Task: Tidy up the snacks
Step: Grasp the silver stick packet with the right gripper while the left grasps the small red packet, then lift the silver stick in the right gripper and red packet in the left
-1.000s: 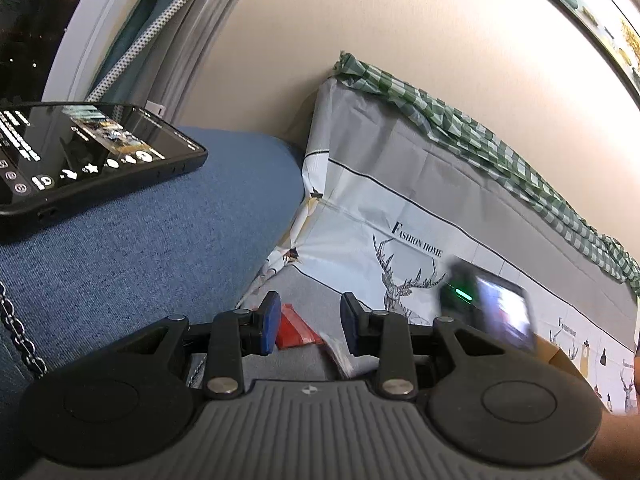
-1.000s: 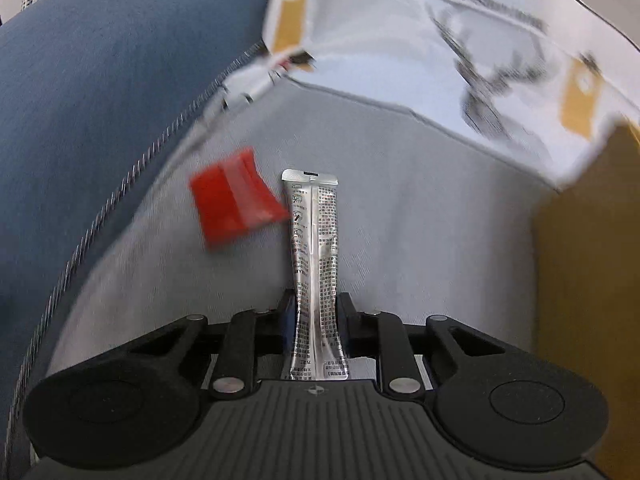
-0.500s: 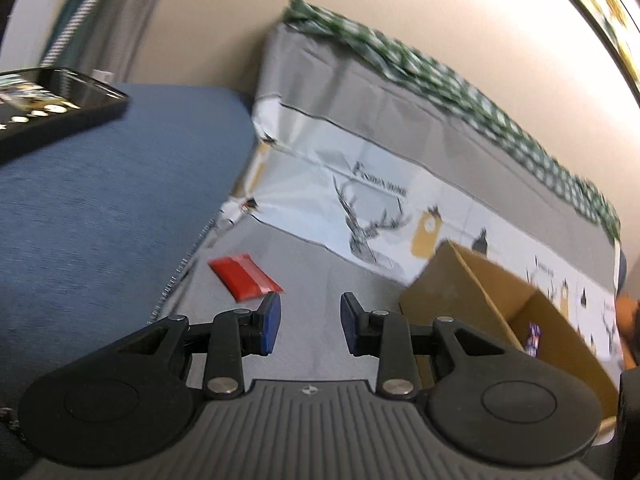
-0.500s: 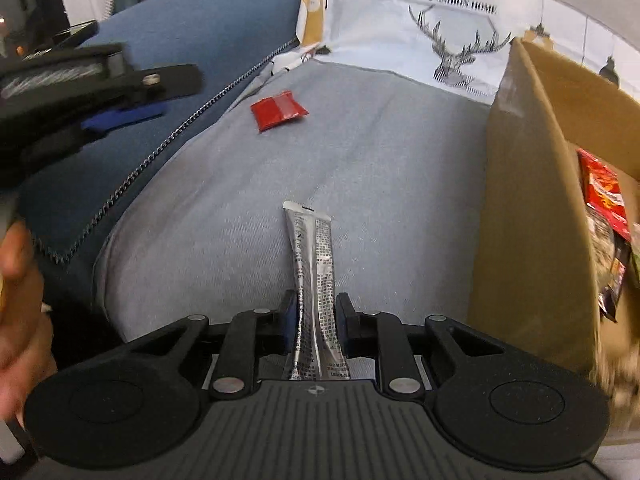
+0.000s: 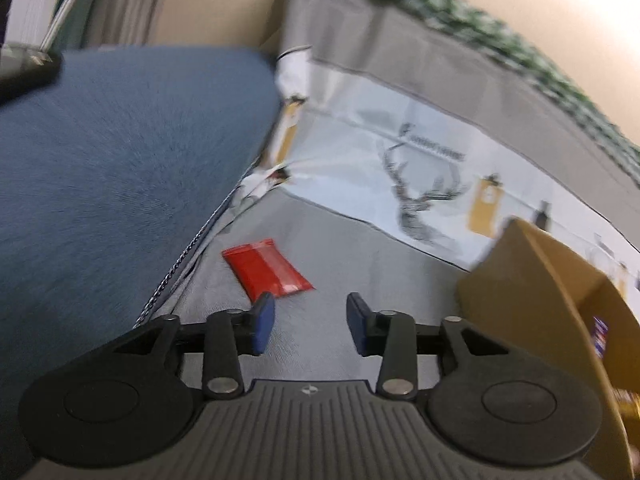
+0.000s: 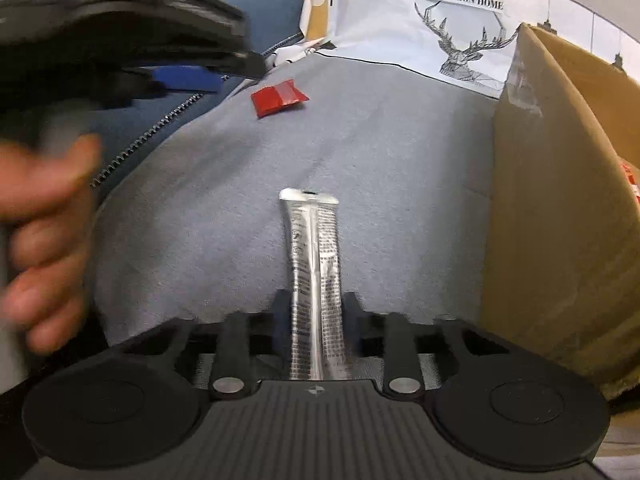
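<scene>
A red snack packet (image 5: 266, 268) lies on the grey sofa seat (image 5: 360, 256), just beyond my left gripper (image 5: 310, 312), which is open and empty with its left fingertip at the packet's near edge. The packet also shows in the right wrist view (image 6: 278, 97). My right gripper (image 6: 316, 308) is shut on a silver stick sachet (image 6: 314, 256) that points forward above the seat. A brown cardboard box (image 6: 560, 220) stands at the right with snack packs inside (image 6: 631, 184). The left gripper (image 6: 176, 76) and the hand holding it appear at the left of the right wrist view.
A blue cushion (image 5: 120, 160) rises on the left with a zipper seam along its edge. A white deer-print cover (image 5: 420, 184) drapes the sofa back. The box also shows in the left wrist view (image 5: 540, 304). A dark phone edge (image 5: 24, 68) lies on the cushion.
My left gripper has swung right and down toward the red packet, still open. My right gripper pulled back and up from the seat with the silver sachet held, bringing the box into view.
</scene>
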Motion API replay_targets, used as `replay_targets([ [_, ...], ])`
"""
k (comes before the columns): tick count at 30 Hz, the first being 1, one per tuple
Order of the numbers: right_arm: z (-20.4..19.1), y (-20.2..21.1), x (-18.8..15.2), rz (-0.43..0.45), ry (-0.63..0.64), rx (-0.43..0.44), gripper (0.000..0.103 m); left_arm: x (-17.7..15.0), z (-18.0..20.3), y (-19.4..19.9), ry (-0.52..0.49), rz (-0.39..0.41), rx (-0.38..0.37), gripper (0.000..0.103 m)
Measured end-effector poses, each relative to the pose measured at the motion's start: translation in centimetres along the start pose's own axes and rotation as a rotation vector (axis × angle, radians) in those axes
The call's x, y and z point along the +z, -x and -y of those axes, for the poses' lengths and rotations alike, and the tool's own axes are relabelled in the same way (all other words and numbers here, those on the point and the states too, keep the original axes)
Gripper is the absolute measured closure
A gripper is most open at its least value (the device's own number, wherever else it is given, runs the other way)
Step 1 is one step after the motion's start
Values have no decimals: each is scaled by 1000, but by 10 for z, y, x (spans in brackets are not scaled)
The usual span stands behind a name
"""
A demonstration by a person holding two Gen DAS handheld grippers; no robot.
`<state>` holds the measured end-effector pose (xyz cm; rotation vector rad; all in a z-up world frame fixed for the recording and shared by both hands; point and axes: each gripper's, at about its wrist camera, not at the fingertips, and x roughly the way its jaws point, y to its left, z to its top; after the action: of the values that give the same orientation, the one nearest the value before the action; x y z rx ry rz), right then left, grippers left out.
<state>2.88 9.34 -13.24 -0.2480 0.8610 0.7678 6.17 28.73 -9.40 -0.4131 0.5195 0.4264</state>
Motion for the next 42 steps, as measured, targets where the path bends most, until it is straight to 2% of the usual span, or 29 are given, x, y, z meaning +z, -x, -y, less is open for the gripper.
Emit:
replay_targets([
  [2,2,1,1,-8,-13,21,80,7,3,-21,9,-12,57,57],
  [4,5,0,3,-16,-32,31,80,13,7,-43,11,-19,112,52],
  [6,8,-1,5,-25,-48,40,80,18,10,-62,9,-27,157,32],
  [8,9,-1,6,-33,-52,44,80,21,14,-78,-7,-35,220,23],
  [9,9,-2,6,-35,-49,44,80,23,15,-85,-7,-47,232,22],
  [11,10,-2,7,-38,-53,50,79,25,15,-102,-15,-104,254,22],
  [13,11,-3,8,-38,-56,57,79,24,14,-113,-18,-139,325,23],
  [15,11,-3,8,-37,-54,58,79,23,13,-117,-27,-158,336,44],
  [16,11,-4,8,-37,-54,58,79,23,14,-115,-48,-154,327,51],
  [17,11,-3,7,-36,-53,58,79,24,16,-112,-73,-157,308,53],
  [23,11,-2,6,-29,-56,50,80,15,21,-63,-148,-168,205,55],
  [27,8,2,2,-9,-53,28,80,-6,14,-16,-140,-256,78,55],
  [30,5,8,0,9,-47,9,80,-30,9,12,-176,-357,-7,55],
  [32,4,12,-3,20,-50,1,80,-46,7,23,-218,-396,-27,55],
  [35,5,18,-6,28,-73,-12,80,-50,11,36,-254,-379,-68,55],
  [39,8,21,-10,15,-108,-23,80,-58,18,34,-293,-412,-59,55],
  [42,7,22,-16,11,-104,-30,79,-59,15,34,-287,-454,-66,55],
])
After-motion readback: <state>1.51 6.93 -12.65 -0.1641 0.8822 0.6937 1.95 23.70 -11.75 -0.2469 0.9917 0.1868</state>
